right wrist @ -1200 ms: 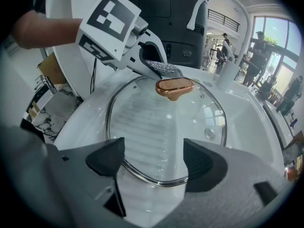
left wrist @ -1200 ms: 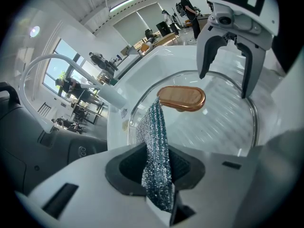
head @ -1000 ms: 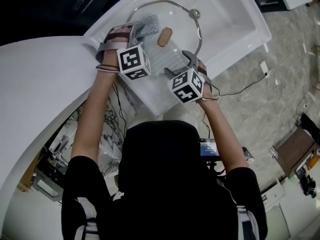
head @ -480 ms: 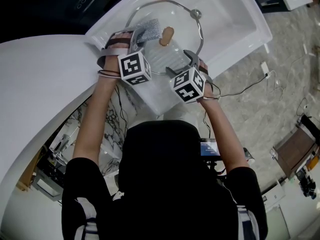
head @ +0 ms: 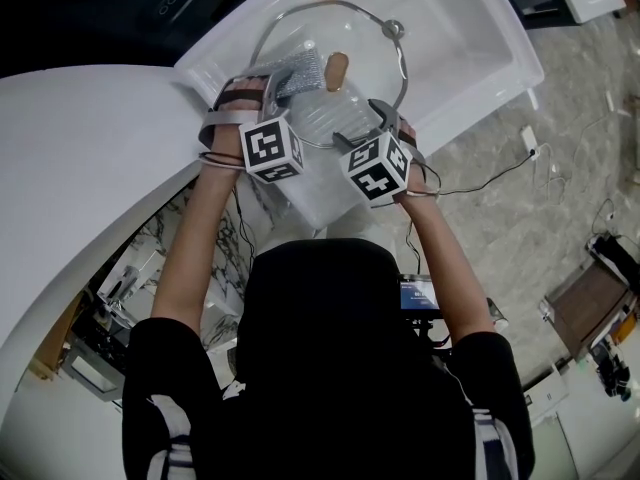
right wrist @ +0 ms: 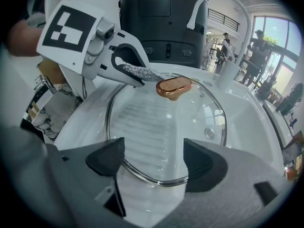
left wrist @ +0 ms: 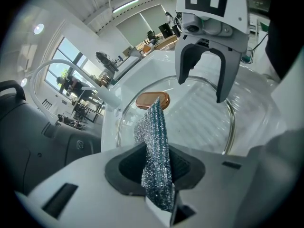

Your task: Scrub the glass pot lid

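Observation:
The round glass pot lid [head: 345, 38] [right wrist: 166, 127] [left wrist: 199, 118] lies in the white sink with its copper-brown knob [head: 336, 71] [right wrist: 174, 86] [left wrist: 152, 100] up. My left gripper [head: 285, 71] [left wrist: 156, 163] [right wrist: 135, 75] is shut on a silvery mesh scrubber [head: 302, 66] [left wrist: 154, 141] [right wrist: 142, 72], whose free end rests on the glass right beside the knob. My right gripper [head: 358, 123] [right wrist: 154, 163] [left wrist: 200, 89] is open at the lid's near rim; the steel rim runs between its pads without touching them.
The white sink [head: 470, 38] has a curved white faucet [right wrist: 223, 37] behind the lid. A wide white counter [head: 90, 168] curves off to the left. A dark appliance [right wrist: 164, 18] stands behind the sink.
The left gripper with the scrubber has shifted slightly across the glass toward the knob. The right gripper has stayed open at the near rim.

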Motion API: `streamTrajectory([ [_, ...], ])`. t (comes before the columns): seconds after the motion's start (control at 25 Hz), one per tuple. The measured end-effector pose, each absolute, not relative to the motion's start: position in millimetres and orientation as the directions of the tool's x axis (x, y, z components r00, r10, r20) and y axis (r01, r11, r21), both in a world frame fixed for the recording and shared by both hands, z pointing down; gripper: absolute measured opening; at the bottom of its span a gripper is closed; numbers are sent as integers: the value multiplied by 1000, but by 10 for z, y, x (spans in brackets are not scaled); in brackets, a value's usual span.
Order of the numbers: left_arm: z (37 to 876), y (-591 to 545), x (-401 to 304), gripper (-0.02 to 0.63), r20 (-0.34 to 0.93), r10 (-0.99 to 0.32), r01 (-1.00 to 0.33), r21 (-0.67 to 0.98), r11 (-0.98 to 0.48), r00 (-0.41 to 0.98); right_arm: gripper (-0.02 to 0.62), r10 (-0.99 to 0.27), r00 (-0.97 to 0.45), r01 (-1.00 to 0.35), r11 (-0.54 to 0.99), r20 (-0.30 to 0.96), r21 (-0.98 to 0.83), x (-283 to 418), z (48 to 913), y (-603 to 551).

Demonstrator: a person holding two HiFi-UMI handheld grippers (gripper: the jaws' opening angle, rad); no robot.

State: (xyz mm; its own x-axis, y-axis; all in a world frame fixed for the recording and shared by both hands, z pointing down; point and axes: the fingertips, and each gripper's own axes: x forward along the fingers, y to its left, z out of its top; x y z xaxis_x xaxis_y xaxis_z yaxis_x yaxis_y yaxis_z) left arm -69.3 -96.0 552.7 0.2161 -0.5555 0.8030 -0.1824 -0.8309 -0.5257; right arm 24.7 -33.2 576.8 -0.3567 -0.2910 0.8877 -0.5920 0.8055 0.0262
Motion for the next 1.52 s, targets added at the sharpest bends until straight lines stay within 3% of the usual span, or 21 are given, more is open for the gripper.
streamTrajectory([
  [0.8,5529,-617,-678,89,821,-534,-236,-489,-840,203,376,-282,-351,-589,808,893,23,274,5757,-349],
  [1.08,5463,-640,-712,89,804,-556,-332,-476,-814,212,376,-289,-360,-595,804,887,21,259,5758,-330],
  [1.36,5373,-547,-669,86,805,-545,-369,-445,-816,234,376,-230,-345,-542,841,910,7,269,5746,-254],
  [1.52,5294,-492,-634,84,804,-541,-388,-429,-816,247,376,-201,-357,-582,812,912,-49,257,5645,-214],
])
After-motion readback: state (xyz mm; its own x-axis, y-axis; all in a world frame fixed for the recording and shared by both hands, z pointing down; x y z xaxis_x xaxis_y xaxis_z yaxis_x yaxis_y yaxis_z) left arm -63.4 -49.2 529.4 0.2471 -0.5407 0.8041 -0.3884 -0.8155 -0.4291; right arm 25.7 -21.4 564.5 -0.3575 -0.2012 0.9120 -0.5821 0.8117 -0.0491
